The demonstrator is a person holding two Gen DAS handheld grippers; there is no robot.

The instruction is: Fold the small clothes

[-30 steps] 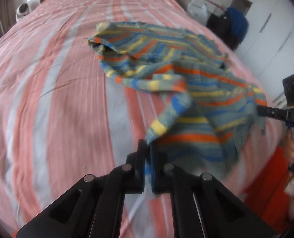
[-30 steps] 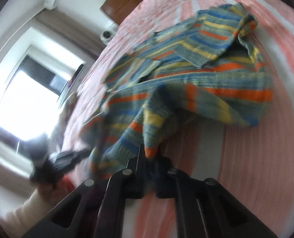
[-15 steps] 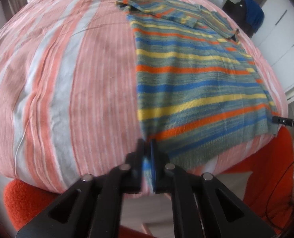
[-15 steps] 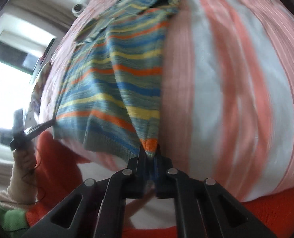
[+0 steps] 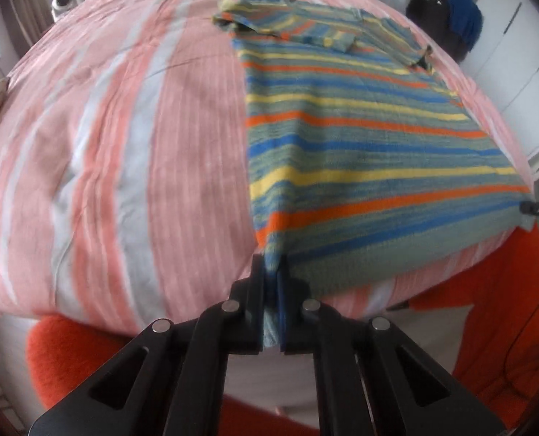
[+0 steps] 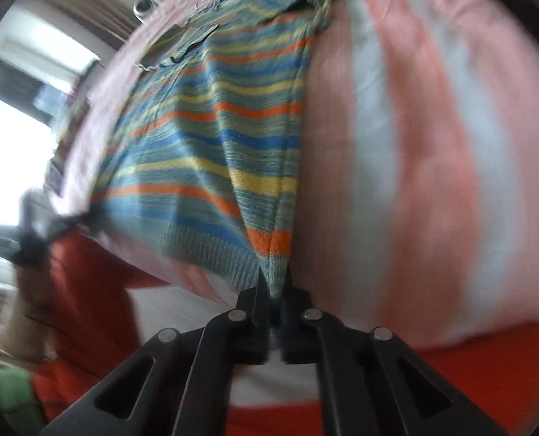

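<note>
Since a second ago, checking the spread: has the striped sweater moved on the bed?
Yes. The striped sweater went from bunched to flat, its hem drawn over the bed's near edge.

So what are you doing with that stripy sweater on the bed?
A person is holding two grabber tools, one in each hand. The left gripper pinches one bottom corner of the stripy sweater, and the right gripper pinches the other corner. The sweater lies spread flat on the pink striped bed cover, its bottom edge hanging over the near side of the bed. Its sleeves look bunched at the far end. No fold is made yet.
</note>
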